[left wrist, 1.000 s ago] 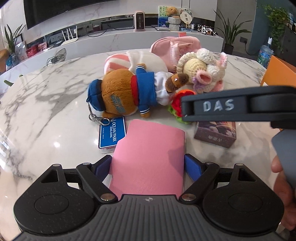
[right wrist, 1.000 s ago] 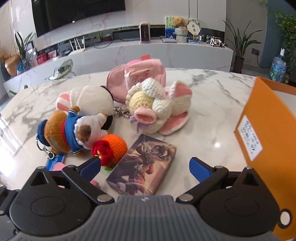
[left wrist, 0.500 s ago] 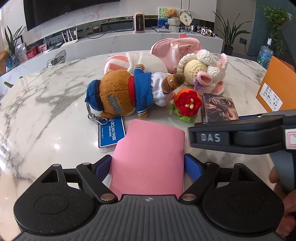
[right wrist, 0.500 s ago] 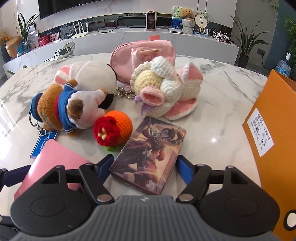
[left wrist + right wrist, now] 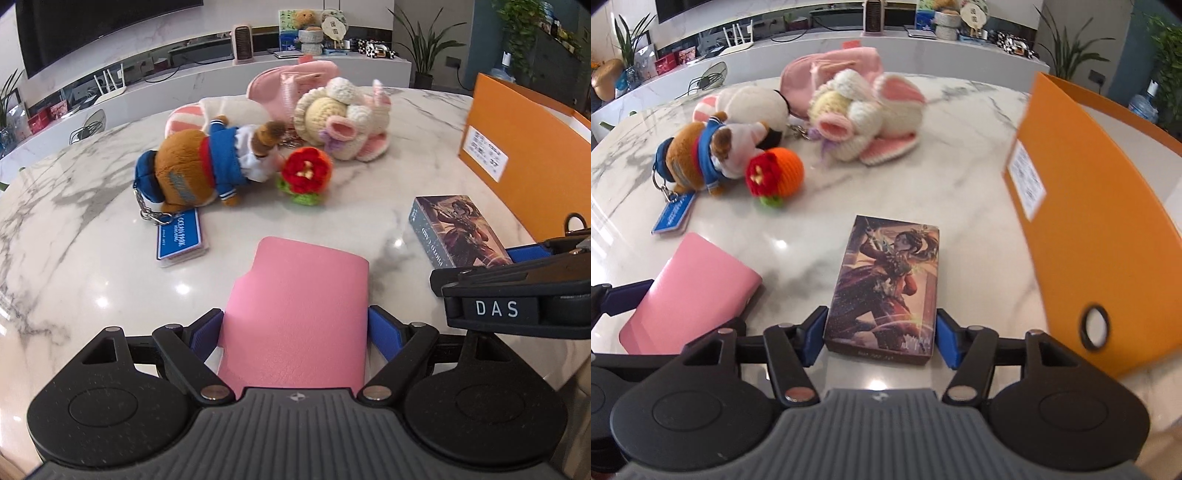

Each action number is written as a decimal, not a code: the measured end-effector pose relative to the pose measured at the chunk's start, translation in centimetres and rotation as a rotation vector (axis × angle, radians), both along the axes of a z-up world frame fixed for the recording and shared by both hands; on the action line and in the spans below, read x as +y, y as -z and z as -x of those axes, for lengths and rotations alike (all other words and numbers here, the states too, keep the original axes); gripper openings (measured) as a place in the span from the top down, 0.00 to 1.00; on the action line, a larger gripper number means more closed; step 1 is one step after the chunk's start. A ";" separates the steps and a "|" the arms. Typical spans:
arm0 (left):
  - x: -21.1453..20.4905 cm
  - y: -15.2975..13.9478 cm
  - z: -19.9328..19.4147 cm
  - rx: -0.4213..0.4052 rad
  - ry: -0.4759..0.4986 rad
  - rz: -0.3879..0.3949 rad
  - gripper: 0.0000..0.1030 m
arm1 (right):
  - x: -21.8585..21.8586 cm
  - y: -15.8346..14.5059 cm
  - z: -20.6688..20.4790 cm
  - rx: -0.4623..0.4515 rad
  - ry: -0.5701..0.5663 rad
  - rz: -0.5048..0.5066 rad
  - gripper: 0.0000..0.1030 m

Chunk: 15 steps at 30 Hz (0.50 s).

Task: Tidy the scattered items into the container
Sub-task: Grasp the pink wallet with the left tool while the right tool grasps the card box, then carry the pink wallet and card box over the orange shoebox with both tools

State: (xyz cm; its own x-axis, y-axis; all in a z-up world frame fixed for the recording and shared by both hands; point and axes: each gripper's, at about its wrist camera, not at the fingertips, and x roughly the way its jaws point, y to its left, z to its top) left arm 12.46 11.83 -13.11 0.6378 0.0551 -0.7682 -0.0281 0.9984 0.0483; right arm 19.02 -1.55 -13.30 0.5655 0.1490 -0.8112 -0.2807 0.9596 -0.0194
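Note:
My left gripper [image 5: 295, 330] is shut on a pink wallet [image 5: 295, 314], held just above the marble table [image 5: 92, 258]. My right gripper [image 5: 881, 338] is shut on a card box with a picture of a woman [image 5: 886, 284]; the box also shows in the left wrist view [image 5: 458, 230]. The wallet shows at the left of the right wrist view [image 5: 694, 291]. The orange container [image 5: 1097, 240] stands close on the right. A brown plush in a blue jacket [image 5: 199, 170], a red-and-orange crochet ball [image 5: 304, 173] and a crochet sheep [image 5: 343, 118] lie further back.
A blue tag [image 5: 181, 236] on a key chain lies by the brown plush. A white plush [image 5: 753, 107] and a pink pouch [image 5: 834, 62] lie at the back. The table edge curves away at the far left. The right gripper's body [image 5: 517, 295] crosses the left wrist view.
My right gripper closed on the card box and drew it back towards me and the orange container. My left gripper kept hold of the pink wallet and lifted slightly.

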 end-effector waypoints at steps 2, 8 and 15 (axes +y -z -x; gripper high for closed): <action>0.1 0.0 0.0 0.004 -0.007 0.009 0.05 | -0.3 -0.1 0.0 0.002 0.014 0.004 0.26; 0.2 0.0 -0.4 0.010 -0.016 0.017 0.04 | 0.6 -0.2 -1.2 -0.030 0.021 0.000 0.24; 0.1 0.0 -1.0 0.012 -0.002 0.013 0.05 | 0.5 0.2 -1.8 -0.032 0.024 -0.007 0.40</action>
State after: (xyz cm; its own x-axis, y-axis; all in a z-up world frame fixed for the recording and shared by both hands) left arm 13.49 11.96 -13.12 0.6287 0.0469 -0.7763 -0.0300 0.9989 0.0360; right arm 20.84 -1.03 -13.53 0.5951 0.1410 -0.7912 -0.2569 0.9662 -0.0210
